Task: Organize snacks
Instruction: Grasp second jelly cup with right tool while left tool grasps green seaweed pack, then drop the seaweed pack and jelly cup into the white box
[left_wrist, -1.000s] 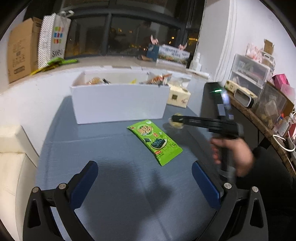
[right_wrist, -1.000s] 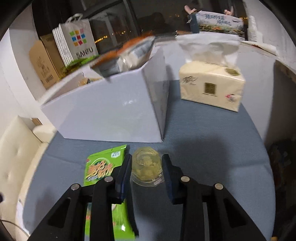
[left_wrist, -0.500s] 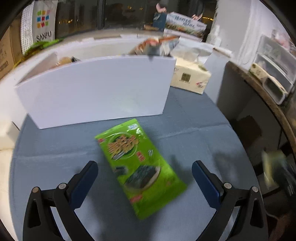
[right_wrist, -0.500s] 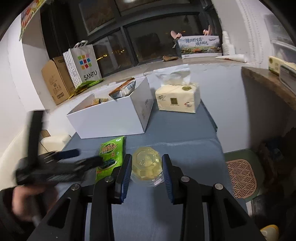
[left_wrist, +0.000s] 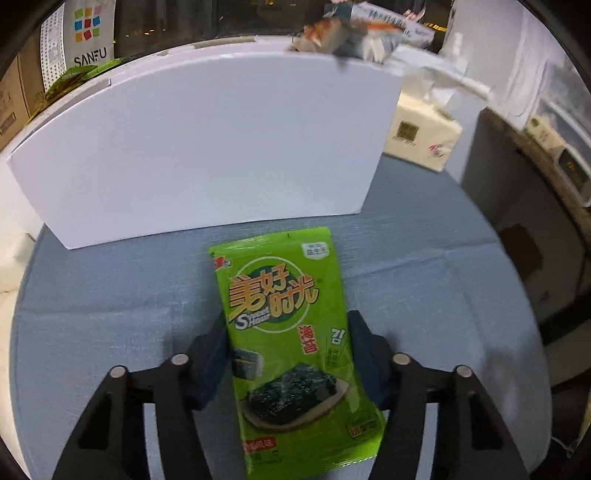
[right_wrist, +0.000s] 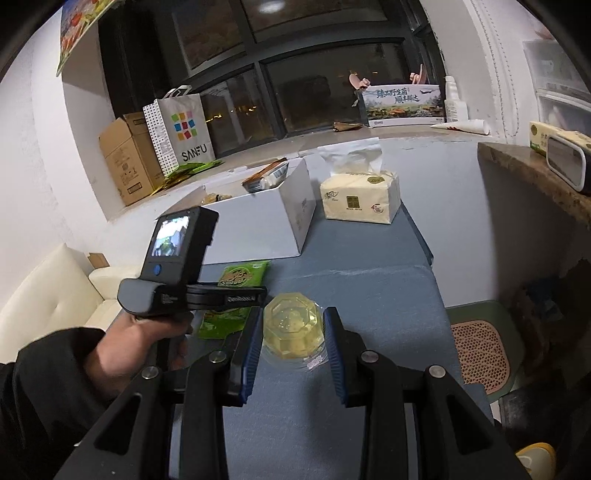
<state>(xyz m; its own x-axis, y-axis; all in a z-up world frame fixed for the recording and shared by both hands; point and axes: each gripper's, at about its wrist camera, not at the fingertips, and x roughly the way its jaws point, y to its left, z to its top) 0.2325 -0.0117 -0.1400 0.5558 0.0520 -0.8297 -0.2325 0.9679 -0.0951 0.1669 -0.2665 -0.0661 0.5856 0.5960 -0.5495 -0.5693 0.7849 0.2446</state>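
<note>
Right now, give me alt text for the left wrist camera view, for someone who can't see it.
The left gripper straddles a green seaweed snack packet lying flat on the blue-grey table, a finger at each long edge. A white box stands just behind; a tissue pack sits to its right.

Left tongs (left_wrist: 288, 354) have just been closing; right tongs (right_wrist: 291, 334) clamped.

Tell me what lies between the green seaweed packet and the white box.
Nothing: in the left wrist view only bare blue-grey tablecloth separates the green seaweed packet from the white box.
</note>
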